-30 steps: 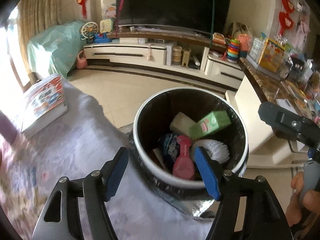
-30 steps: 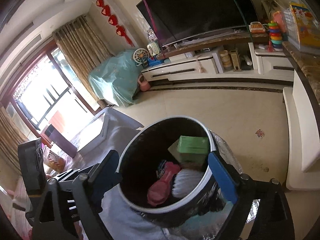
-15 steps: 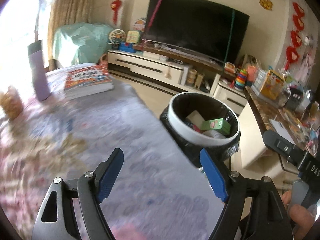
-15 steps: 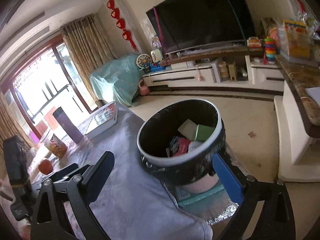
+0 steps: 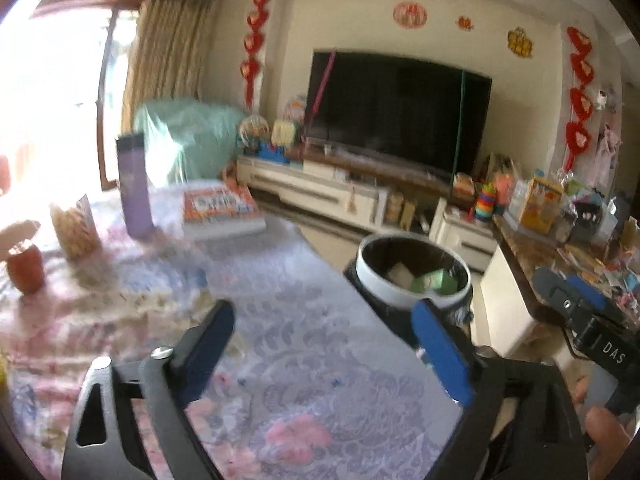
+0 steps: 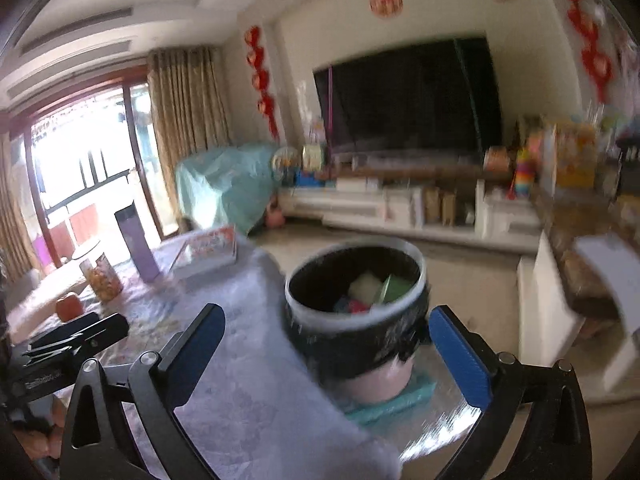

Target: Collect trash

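Observation:
A black-lined trash bin with a white rim (image 5: 372, 278) stands on the floor at the table's right edge. It holds a green box (image 5: 434, 280), a white block and pink pieces. My left gripper (image 5: 323, 307) hovers over the floral tablecloth (image 5: 304, 364), left of and short of the bin. Its jaws are opening and nothing is between them. My right gripper (image 6: 326, 311) faces the bin (image 6: 316, 322) from close by. Its jaws are opening too, with the bin behind them and nothing gripped.
At the table's far end stand a purple bottle (image 5: 134, 186), a thick book (image 5: 220, 210), a snack jar (image 5: 74, 232) and a red apple (image 5: 26, 270). A marble counter (image 5: 532, 248) full of clutter lies right of the bin. A TV unit runs along the far wall.
Both grippers have drawn back from over the bin, which now looks smaller and farther. The left view has swung left onto the table. Both pairs of jaws stand wider.

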{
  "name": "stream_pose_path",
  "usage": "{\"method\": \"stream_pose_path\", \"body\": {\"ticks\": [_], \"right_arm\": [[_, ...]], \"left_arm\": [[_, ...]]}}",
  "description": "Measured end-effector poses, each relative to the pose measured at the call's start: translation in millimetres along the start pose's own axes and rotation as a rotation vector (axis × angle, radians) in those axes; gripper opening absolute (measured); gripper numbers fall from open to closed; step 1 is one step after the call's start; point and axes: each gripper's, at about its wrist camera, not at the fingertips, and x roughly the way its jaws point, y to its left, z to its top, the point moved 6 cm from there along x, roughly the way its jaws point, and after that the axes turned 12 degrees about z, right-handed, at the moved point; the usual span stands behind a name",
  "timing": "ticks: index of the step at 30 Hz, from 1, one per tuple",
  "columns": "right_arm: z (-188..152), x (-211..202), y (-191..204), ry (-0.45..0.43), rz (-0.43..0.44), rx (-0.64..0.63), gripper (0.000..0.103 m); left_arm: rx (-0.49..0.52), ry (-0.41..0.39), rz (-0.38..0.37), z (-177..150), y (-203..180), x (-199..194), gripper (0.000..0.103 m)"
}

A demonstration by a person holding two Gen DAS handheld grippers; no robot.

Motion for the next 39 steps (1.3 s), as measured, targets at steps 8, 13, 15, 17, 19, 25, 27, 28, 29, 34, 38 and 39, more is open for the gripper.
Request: {"method": "stream_pose_path", "body": {"ticks": [8, 13, 15, 17, 19, 25, 27, 28, 29, 34, 38, 39], "right_arm": [[-7.5, -0.2, -1.5, -0.023, -0.077, -0.04, 0.103], [-18.8, -0.8, -6.0, -0.027, -0.082, -0.019, 0.103], [-21.4, -2.4, -6.6, -0.033, -0.087, -0.019, 0.103], [-22.8, -5.1, -5.3, -0.045, -0.085, -0.021, 0.103], [-23.3, -7.6, -2.3, -0.056, -0.082, -0.028, 0.103], [-24.3, -10.1, 1.4, -0.075, -0.074, -0.048, 0.103], [-24.2, -10.7, 3.0, -0.079, -0.069, -0.05, 0.103], [-24.1, -10.9, 2.1, -0.08, -0.071, -0.048, 0.103], [-23.7, -11.1, 1.7, -0.082, -0.068, -0.046, 0.103], [-24.1, -14.1, 1.9, -0.093, -0.057, -0.04, 0.103], [-23.3, -15.8, 1.5, -0.1, -0.045, -0.034, 0.103], [-23.1, -16.2, 1.6, -0.102, -0.044, -0.034, 0.103]], "left_arm": [[0.01, -0.064, 0.072, -21.6, 1.0, -20.2, 0.102], [0.002, -0.066, 0.084, -31.0, 0.2, -18.9, 0.102], [0.013, -0.07, 0.087, -28.2, -1.4, -14.2, 0.102], [0.022, -0.083, 0.102, -29.1, -1.5, -15.2, 0.102], [0.024, -0.091, 0.112, -29.8, -1.7, -17.2, 0.102], [0.022, -0.101, 0.113, -31.8, 1.7, -17.8, 0.102], [0.024, -0.106, 0.114, -33.0, 3.3, -18.1, 0.102], [0.023, -0.109, 0.115, -32.7, 4.2, -18.8, 0.102], [0.023, -0.111, 0.112, -33.5, 4.7, -19.1, 0.102], [0.026, -0.127, 0.118, -33.3, 6.1, -21.2, 0.102], [0.03, -0.133, 0.121, -34.6, 7.4, -21.7, 0.102], [0.03, -0.132, 0.12, -35.0, 7.7, -21.4, 0.102]]}}
